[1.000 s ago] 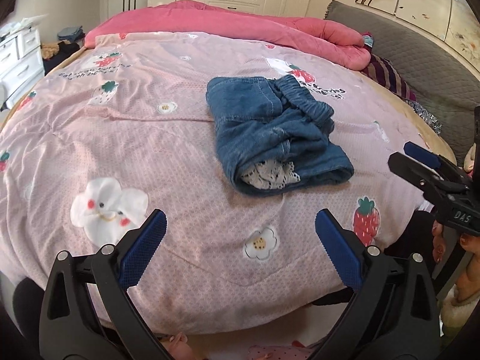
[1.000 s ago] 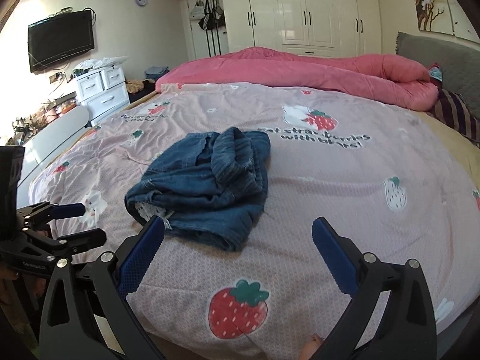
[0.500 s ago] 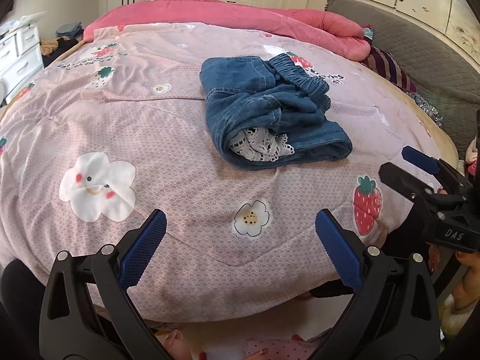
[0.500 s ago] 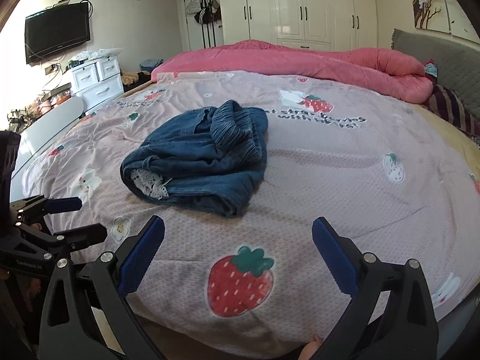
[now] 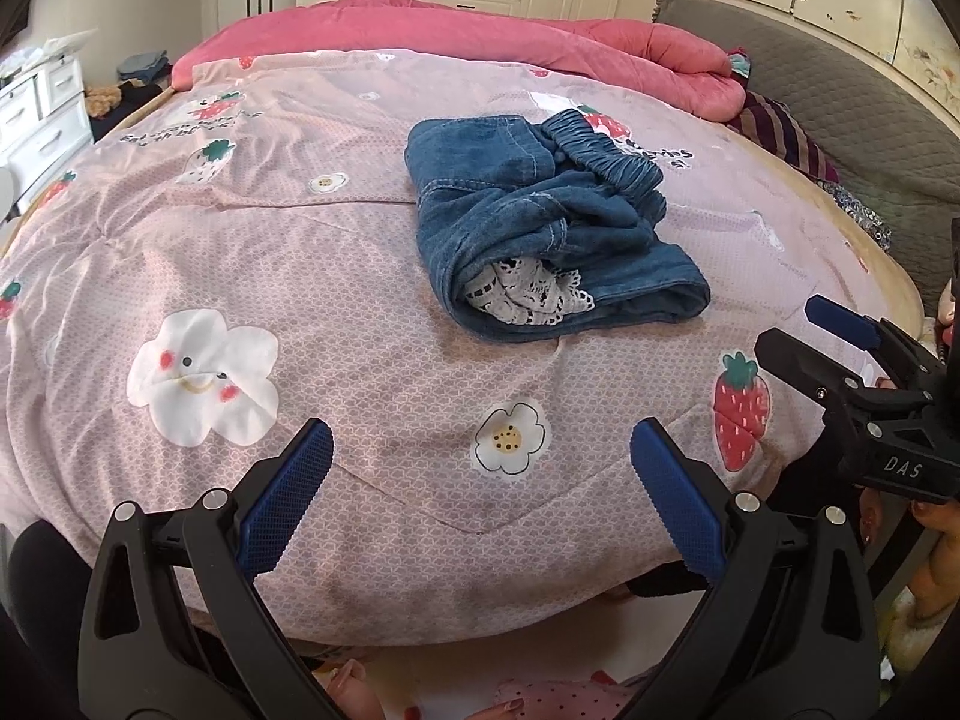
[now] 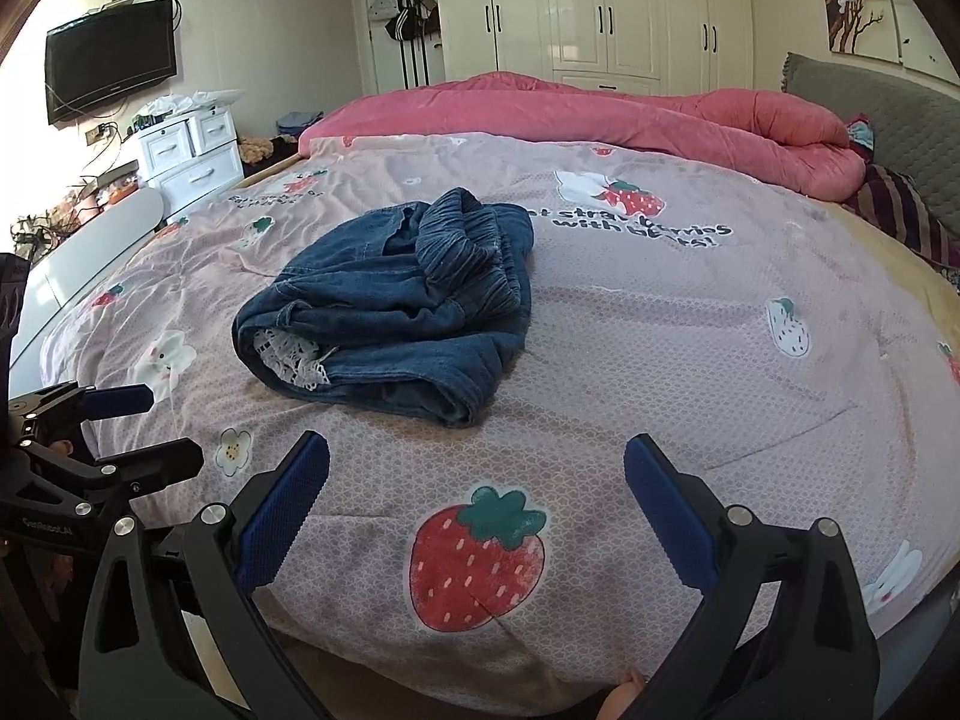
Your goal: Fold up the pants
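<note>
The left claw [image 5: 480, 468] stands with its blue pads wide apart and nothing between them, hanging over the near edge of the bed [image 5: 360, 570]. The right claw [image 6: 477, 480] is spread just as wide and equally empty, also at the bed's near edge. In the left view the right claw shows at 3 o'clock; in the right view the left one sits at 9 o'clock.

From the left claw, the pants [image 5: 540, 228] lie at about 12 o'clock, well apart from both claws, on the pink strawberry quilt [image 5: 240, 240]. They form a compact denim bundle, doubled over, with the elastic waistband bunched on top and white lace [image 5: 528, 294] peeking from the near fold.

The bundle would suit either a loose pile awaiting folding or a rough fold already made; I cannot say which. Any further handling would require a reach across to the bundle.

Count: two claws, one pair of pants, one quilt, one rolled pink duvet [image 5: 480, 30] at the far side.
</note>
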